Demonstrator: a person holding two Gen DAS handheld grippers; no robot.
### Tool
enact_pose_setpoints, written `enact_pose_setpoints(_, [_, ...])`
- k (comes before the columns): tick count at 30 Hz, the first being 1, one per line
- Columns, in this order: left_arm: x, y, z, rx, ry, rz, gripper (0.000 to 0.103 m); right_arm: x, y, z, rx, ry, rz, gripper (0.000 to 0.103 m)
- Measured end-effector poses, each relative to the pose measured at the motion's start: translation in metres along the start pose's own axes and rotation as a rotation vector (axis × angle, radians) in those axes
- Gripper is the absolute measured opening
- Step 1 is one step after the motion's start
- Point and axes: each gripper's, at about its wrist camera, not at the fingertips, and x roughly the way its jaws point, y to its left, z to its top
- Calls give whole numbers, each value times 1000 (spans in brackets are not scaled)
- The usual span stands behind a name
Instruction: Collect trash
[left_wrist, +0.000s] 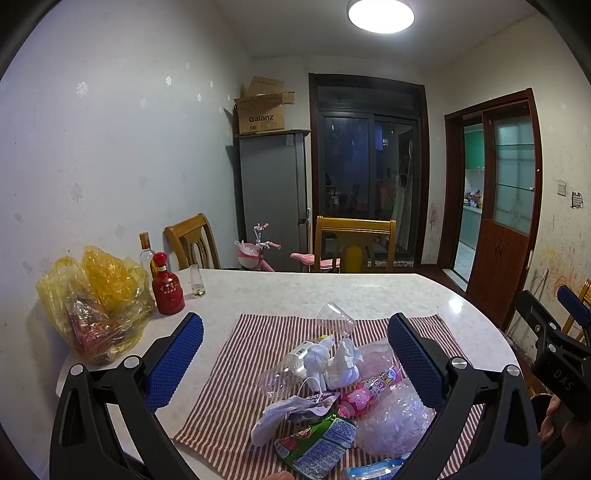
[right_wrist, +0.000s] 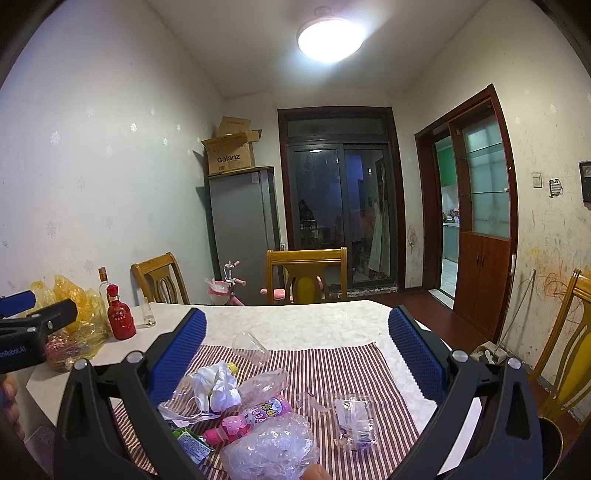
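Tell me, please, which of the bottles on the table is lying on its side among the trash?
The pink cartoon-printed bottle lies flat on the striped cloth. The red bottle and the clear bottle behind it stand upright by the yellow bag.

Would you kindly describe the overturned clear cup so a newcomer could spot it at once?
Find the striped cloth on the pale table. At its far edge, beyond the trash pile, lies the clear plastic cup on its side. Unlike the crumpled items nearby, it keeps its shape and lies alone.

A blue packet (left_wrist: 373, 470) runs off the left wrist view's bottom edge; the green wrapper (right_wrist: 192, 445) hides behind a claw arm; wrapper print stays unreadable.
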Motion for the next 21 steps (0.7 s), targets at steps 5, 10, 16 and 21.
enact_pose_setpoints(5, [0,0,0,0,0,0,97,0,0,0,2,0,0,99])
enact_pose_setpoints(10, [0,0,0,0,-1,1,97,0,-1,0,3,0,0,99])
enact_pose_setpoints(16, [-1,0,1,0,-3,-2,97,1,-1,0,4,1,1,99])
enact_pose_setpoints(21, [-1,-1,1,0,-3,-1,97,1,-1,-1,3,0,2,99])
